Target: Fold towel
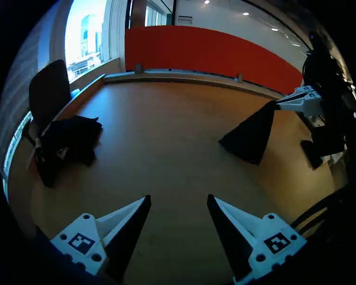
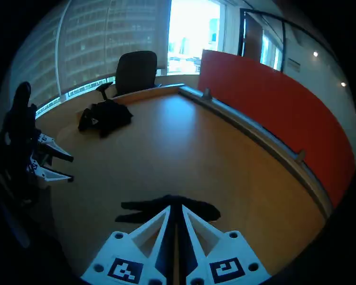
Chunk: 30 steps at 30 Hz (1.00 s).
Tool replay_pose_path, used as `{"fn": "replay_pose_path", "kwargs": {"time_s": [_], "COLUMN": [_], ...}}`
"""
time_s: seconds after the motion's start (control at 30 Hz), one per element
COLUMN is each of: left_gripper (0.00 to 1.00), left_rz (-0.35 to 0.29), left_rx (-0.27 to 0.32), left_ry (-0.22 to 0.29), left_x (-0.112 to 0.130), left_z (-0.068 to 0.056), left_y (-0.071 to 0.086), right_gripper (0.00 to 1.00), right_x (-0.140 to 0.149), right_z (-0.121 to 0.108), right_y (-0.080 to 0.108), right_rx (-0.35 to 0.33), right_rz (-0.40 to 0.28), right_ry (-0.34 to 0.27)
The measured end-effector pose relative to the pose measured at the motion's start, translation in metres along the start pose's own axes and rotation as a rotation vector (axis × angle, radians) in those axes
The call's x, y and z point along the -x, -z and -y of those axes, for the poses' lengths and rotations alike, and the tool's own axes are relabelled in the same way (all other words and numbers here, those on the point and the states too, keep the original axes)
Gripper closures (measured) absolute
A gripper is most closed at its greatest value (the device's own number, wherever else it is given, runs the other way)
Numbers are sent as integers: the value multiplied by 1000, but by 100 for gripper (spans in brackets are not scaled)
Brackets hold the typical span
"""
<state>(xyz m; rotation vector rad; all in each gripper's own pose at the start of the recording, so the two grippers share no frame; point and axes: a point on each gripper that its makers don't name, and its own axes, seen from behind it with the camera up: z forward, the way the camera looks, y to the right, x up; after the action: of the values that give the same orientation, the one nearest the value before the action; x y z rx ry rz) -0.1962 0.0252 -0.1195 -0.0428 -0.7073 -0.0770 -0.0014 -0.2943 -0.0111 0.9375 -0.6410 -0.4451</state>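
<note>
A dark towel [image 1: 249, 135] hangs in a pointed drape over the wooden table [image 1: 168, 142], pinched at one corner by my right gripper [image 1: 277, 103]. In the right gripper view the towel [image 2: 197, 208] pokes out past the closed fingers of that gripper [image 2: 175, 209], lying dark against the table [image 2: 187, 142]. My left gripper [image 1: 178, 199] is open above bare wood with nothing between its fingers, well to the left of the towel. From the right gripper view, the left gripper [image 2: 72, 169] shows at the far left, jaws apart.
A second dark cloth heap [image 1: 73, 135] [image 2: 104, 114] lies at the table's far corner beside a black office chair [image 1: 47, 92] [image 2: 135, 71]. A red partition [image 1: 211, 50] [image 2: 282, 114] runs along the table's far edge. Windows stand behind the chair.
</note>
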Motion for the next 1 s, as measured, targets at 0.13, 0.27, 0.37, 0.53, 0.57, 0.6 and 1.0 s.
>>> {"fn": "replay_pose_path", "kwargs": {"time_s": [0.13, 0.27, 0.37, 0.53, 0.57, 0.6, 1.0], "left_gripper": [12, 13, 13, 12, 12, 12, 13], "left_rz": [-4, -8, -14, -33, -38, -42, -54], "left_rx": [0, -1, -3, -3, -3, -3, 7], "left_ry": [3, 3, 2, 1, 1, 1, -21], "left_x": [-1, -1, -1, -4, -5, -6, -11], "left_z": [0, 0, 1, 3, 3, 3, -1], "left_y": [0, -2, -4, -9, -10, -11, -23], "right_gripper": [95, 95, 95, 95, 95, 95, 95], "right_x": [-1, -4, -7, -11, -11, -11, 8], "right_z": [-1, -3, -8, -22, -25, -29, -74], "right_y": [4, 10, 16, 31, 35, 38, 82], "right_rx": [1, -1, 1, 12, 16, 20, 74], "right_rz": [-3, -11, -18, -24, -25, -25, -18], "right_ry": [-5, -19, -33, -53, -57, -61, -121]}}
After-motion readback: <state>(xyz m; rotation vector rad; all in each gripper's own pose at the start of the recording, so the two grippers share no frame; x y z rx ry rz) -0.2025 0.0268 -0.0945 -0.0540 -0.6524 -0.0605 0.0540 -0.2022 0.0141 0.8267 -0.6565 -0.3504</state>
